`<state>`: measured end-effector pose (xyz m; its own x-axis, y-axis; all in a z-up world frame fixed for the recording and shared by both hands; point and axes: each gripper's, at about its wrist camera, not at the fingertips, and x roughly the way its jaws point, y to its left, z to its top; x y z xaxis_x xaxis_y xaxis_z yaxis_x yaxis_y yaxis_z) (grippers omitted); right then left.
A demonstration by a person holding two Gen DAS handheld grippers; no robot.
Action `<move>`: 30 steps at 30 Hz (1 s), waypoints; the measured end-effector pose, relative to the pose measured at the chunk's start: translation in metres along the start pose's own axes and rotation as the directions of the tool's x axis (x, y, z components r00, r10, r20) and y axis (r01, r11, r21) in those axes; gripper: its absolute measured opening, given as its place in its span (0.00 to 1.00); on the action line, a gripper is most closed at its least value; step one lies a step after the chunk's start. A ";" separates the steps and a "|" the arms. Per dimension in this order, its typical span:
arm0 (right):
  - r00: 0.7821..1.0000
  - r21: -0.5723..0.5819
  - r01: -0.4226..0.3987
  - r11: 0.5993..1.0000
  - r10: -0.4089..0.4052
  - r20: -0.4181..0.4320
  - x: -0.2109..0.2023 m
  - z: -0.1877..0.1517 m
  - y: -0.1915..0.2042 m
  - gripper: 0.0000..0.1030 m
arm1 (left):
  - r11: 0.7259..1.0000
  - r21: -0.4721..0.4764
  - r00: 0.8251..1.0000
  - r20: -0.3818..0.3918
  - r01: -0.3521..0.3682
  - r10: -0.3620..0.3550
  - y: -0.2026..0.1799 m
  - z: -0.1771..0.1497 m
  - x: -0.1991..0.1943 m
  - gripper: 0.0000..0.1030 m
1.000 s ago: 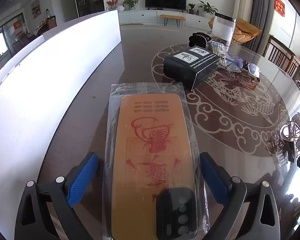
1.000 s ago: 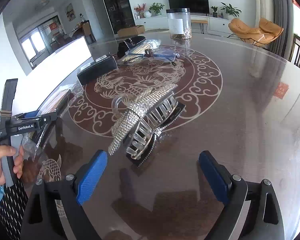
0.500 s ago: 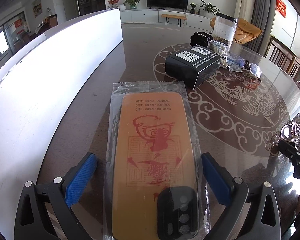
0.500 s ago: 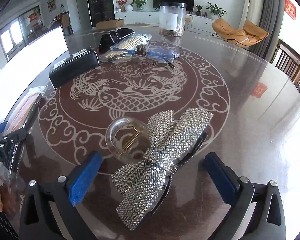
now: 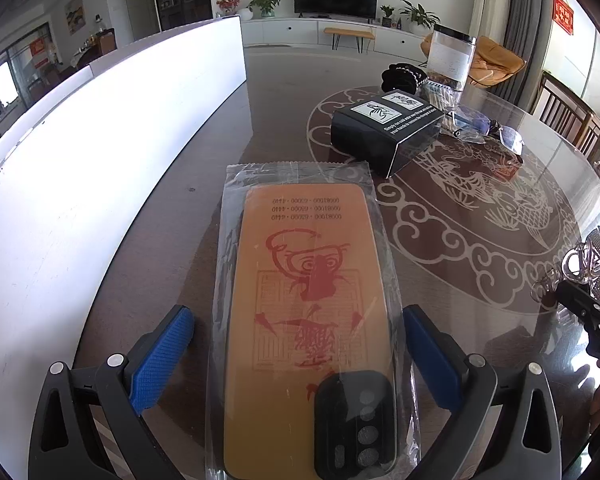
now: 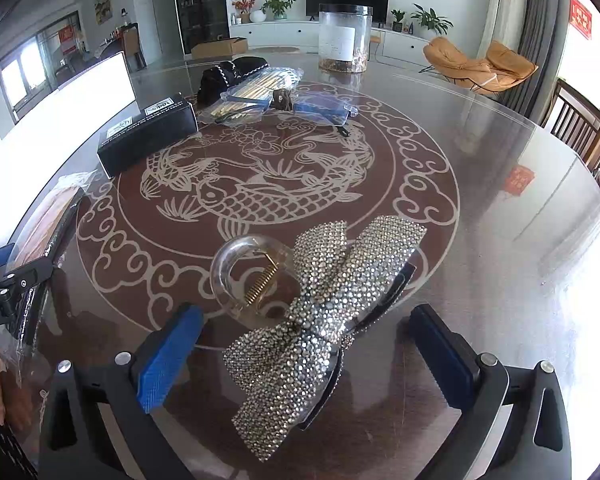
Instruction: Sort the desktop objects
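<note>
Bagged orange phone case (image 5: 304, 320) lies flat on table; rhinestone bow hair claw (image 6: 324, 320) rests well apart.

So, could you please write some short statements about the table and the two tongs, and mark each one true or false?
1. The right tongs are open, with the rhinestone bow hair clip lying between the blue pads. True.
2. The left tongs are shut tightly on the black box. False: they are open on either side of the bagged orange phone case; the black box lies farther away on the table.
3. The phone case is inside a clear plastic bag. True.
4. The clear jar lies on its side. False: it stands upright.
5. The eyeglasses rest on top of the black box. False: they lie on the table beyond it.
</note>
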<state>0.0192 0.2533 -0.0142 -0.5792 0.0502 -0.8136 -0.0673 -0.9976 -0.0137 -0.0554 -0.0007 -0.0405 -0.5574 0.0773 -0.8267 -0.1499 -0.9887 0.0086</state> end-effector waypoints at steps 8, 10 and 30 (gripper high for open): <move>1.000 -0.002 -0.015 1.000 0.015 0.019 -0.010 0.001 -0.006 0.58 | 0.999 0.019 0.998 0.037 0.043 -0.044 -0.002 -0.001 -0.012 0.72; 0.999 0.032 -0.046 0.998 0.046 0.008 -0.014 0.000 -0.013 0.55 | 0.998 0.019 0.995 0.070 0.068 -0.069 -0.002 0.000 -0.020 0.72; 0.908 -0.138 -0.381 0.914 0.398 0.129 -0.086 0.075 0.117 0.53 | 0.985 -0.173 0.968 0.250 0.018 0.026 0.154 0.025 -0.154 0.72</move>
<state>0.0001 0.1356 0.0976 -0.6573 -0.3453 -0.6698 0.2714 -0.9377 0.2171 -0.0129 -0.1620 0.1018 -0.7474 0.0816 -0.6593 -0.0170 -0.9945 -0.1038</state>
